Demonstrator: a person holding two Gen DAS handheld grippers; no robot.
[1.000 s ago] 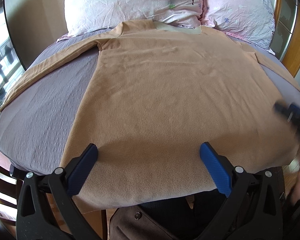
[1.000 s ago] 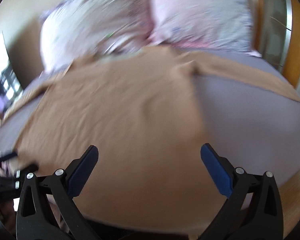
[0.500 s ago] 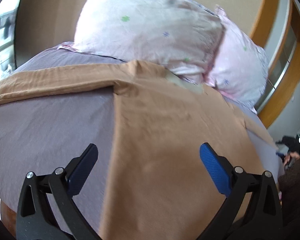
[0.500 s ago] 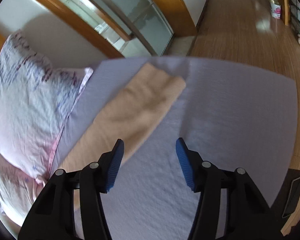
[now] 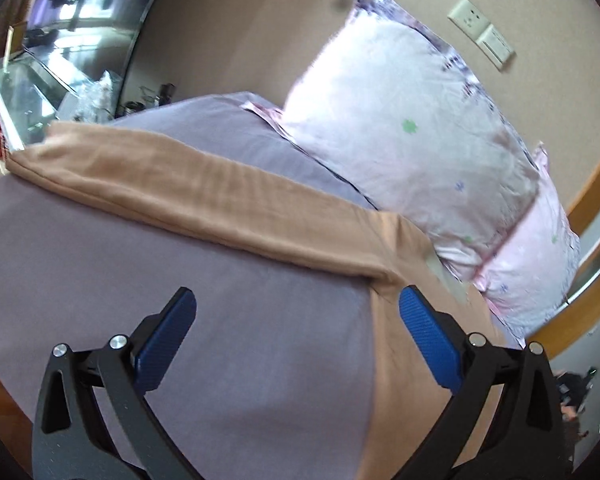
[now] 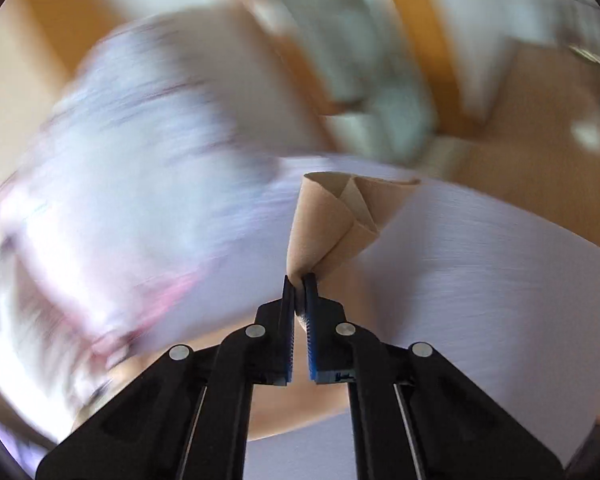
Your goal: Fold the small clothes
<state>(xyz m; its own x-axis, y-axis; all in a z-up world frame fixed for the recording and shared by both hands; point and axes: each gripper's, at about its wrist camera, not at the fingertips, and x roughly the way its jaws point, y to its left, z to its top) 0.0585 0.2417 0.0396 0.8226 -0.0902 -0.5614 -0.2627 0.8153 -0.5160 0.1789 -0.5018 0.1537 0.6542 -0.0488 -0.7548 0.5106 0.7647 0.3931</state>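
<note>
The bed [image 5: 260,360] has a lilac sheet, with two floral pillows [image 5: 412,128] at the head. The tan top [image 5: 204,196] lies flat across it, one long sleeve stretched out. Left tool [image 5: 296,340] hangs wide open over the sheet. Right tool [image 6: 299,280], half open a moment ago, is now pinched onto the other sleeve's cuff [image 6: 332,220], bunching it up.

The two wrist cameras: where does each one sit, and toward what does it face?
Left wrist: sits behind the open left gripper, low over the bed, facing a shirt sleeve and pillows.
Right wrist: sits behind the right gripper, shut on the other sleeve's end; the background is blurred.
Shared: the tan shirt, the bed and the pillows.
</note>
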